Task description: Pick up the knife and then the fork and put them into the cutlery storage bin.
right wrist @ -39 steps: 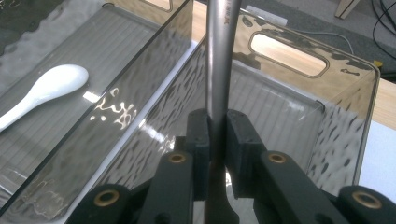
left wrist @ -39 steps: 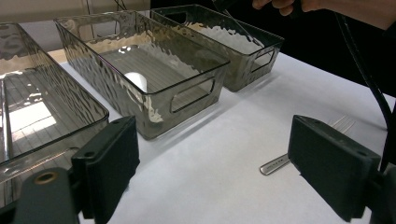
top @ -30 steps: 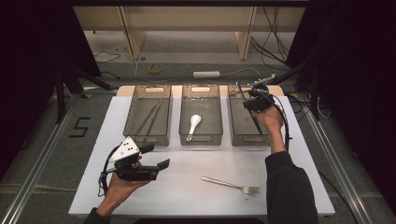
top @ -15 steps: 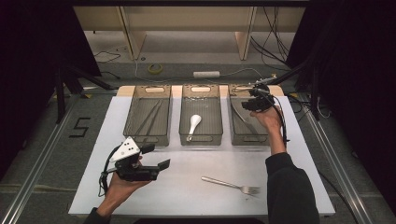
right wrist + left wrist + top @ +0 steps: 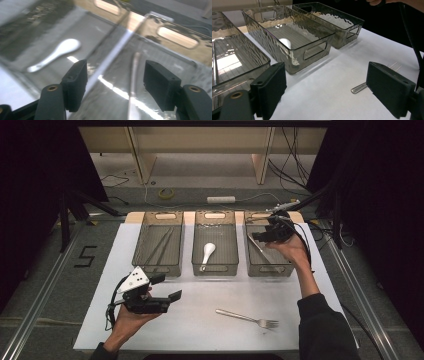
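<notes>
Sorting cutlery into three clear bins; the step in hand looks like the drop-off into the right-hand one. Right gripper (image 5: 256, 238) hangs over the right bin (image 5: 286, 268), jaws apart with nothing between them; they have just been opening. Straight below and a bit ahead of the jaws lies a long metal utensil (image 5: 134, 82) on the bin floor, free of both pads. Blurred, so I can't tell if it's a knife or something else. So that piece reads as delivered.

To the left of this gripper, in the next bin over, the middle bin (image 5: 215, 270), sits a white spoon (image 5: 207, 255), also seen off the left jaw in the right gripper view (image 5: 53, 56). The left bin (image 5: 159, 268) holds thin dark sticks, probably chopsticks.

Left gripper (image 5: 167, 295) is held low over the white mat (image 5: 200, 330), jaws wide apart and empty, pointing toward the bins. Between its jaws and farther out lies the fork (image 5: 248, 319) on the mat; its handle end shows just inside the right jaw in the left gripper view (image 5: 359, 88). Not touching it.

Next move, my guess: the fork is the last loose piece, so one gripper needs to come down over the handle, jaws straddling it crosswise, close, lift. It lies flat on the mat, so the pads must get low. Which bin it goes in I can't say.
</notes>
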